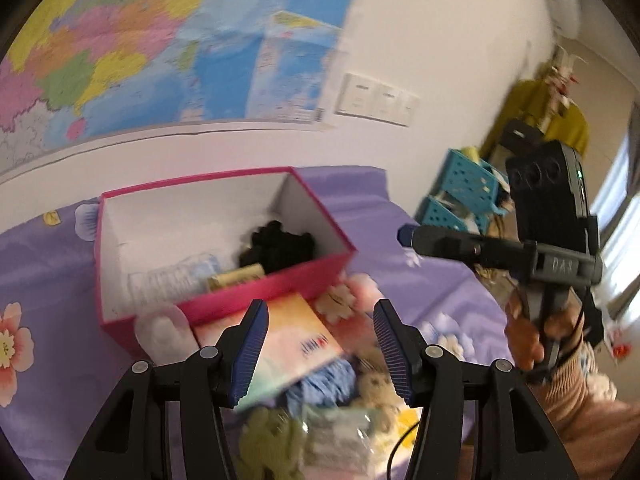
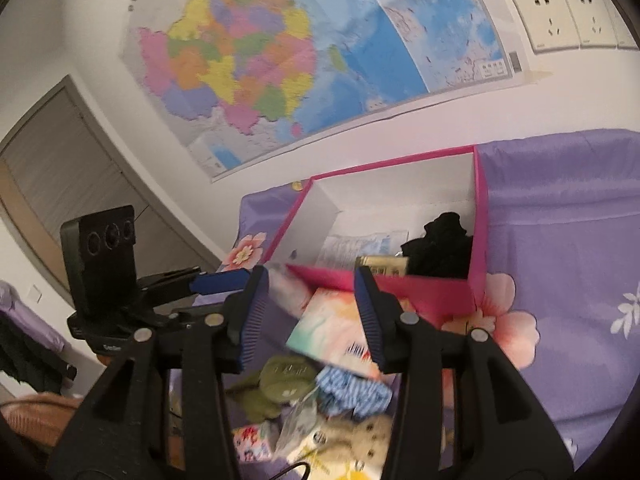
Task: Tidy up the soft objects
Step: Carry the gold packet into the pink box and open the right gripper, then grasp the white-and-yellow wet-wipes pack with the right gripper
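I see a pastel packet (image 1: 294, 344) with pink, peach and mint washes and a small red and blue print, flat and rectangular, blurred at its edges. It sits ahead of my left tool (image 1: 320, 354), between and just beyond the two blue ribbed pads, which stand spread with nothing pressed between them. In the right wrist view the same packet (image 2: 336, 330) shows through the gap of my right tool (image 2: 310, 320), whose jaws are likewise spread and pinch nothing. The packet lies tilted, its long axis running diagonally away from the tools, far corner up against the pink box (image 1: 280, 284), near corner over the heap below.

That heap lies under and just short of both tools on the purple flowered bed cover (image 1: 400, 208): a blue striped fabric piece (image 2: 354, 390), an olive green plush toy (image 2: 276, 384) to its left, a beige teddy bear (image 2: 370, 438) nearest me, and a clear plastic bag (image 2: 298, 420) between them. All touch or overlap.

The box stands beyond the tools, open at the top, white inside. In it I see a black fabric bundle (image 1: 280, 246) at the right end, a yellowish roll (image 1: 238, 276) lying crosswise against the near wall, and a pale printed packet (image 1: 172, 280) to its left.

A hand (image 1: 532, 336) grips the right tool's handle off to my left tool's right.
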The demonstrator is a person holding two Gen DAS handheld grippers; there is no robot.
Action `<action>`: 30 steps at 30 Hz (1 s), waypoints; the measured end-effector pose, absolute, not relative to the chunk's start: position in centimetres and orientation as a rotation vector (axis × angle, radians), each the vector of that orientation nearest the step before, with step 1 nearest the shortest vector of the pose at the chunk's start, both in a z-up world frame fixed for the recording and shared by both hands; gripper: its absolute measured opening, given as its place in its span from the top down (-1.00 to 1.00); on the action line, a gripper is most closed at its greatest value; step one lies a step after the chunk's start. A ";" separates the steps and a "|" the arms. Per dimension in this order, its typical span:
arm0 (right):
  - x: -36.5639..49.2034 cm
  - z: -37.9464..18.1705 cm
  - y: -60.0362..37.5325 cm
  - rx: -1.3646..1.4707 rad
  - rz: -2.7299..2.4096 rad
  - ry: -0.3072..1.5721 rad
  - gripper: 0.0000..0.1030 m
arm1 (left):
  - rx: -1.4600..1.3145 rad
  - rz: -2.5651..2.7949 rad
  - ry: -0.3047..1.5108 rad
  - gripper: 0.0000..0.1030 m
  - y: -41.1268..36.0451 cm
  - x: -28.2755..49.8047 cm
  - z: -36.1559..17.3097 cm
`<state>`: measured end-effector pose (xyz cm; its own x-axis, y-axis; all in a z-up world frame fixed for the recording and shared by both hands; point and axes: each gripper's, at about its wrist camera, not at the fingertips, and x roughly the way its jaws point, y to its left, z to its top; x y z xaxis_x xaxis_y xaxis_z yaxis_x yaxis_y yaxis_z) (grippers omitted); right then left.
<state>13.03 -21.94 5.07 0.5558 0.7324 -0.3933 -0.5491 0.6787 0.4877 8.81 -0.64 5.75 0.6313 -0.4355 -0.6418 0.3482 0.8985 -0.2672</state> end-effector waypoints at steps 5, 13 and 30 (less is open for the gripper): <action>9.5 4.4 -22.7 0.305 0.791 0.612 0.10 | -0.086 -0.482 0.786 -0.08 -1.8 5.9 4.5; 6.4 -1.0 -24.2 0.311 0.729 0.742 0.10 | -0.106 -0.544 0.883 -0.09 -3.0 3.2 0.5; 4.8 -12.1 -24.4 0.426 0.695 0.987 0.13 | -0.137 -0.557 1.004 -0.08 -3.9 2.1 -3.8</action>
<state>4.77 -24.36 -12.12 0.3659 0.7031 -0.6097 -0.3371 0.7108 0.6174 2.13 -3.93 -3.83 0.4108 -0.5024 -0.7608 0.3794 0.8530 -0.3584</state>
